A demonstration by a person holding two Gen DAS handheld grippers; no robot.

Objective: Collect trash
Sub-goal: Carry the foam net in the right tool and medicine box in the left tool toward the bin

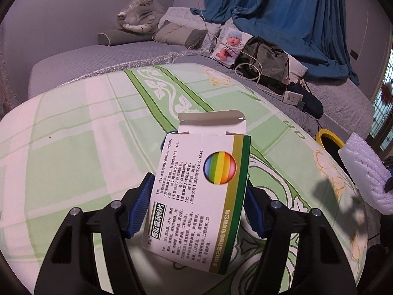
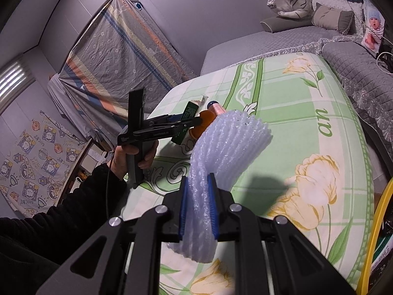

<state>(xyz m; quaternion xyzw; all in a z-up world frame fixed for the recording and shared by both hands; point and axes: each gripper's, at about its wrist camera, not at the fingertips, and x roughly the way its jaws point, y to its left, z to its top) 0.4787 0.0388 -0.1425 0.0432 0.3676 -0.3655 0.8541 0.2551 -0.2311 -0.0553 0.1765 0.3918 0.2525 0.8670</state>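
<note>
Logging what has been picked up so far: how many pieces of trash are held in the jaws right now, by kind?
Cardboard medicine box: 1, clamped in the left gripper
White foam net sleeve: 1, clamped in the right gripper
Total: 2 pieces held, above the green floral sheet.

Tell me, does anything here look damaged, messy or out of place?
Two things. The cardboard box clamped in the left gripper has its end flap torn open and sticking up. The white foam netting pinched in the right gripper is squashed at the grip and bends over sideways. Both look like trash.
</note>
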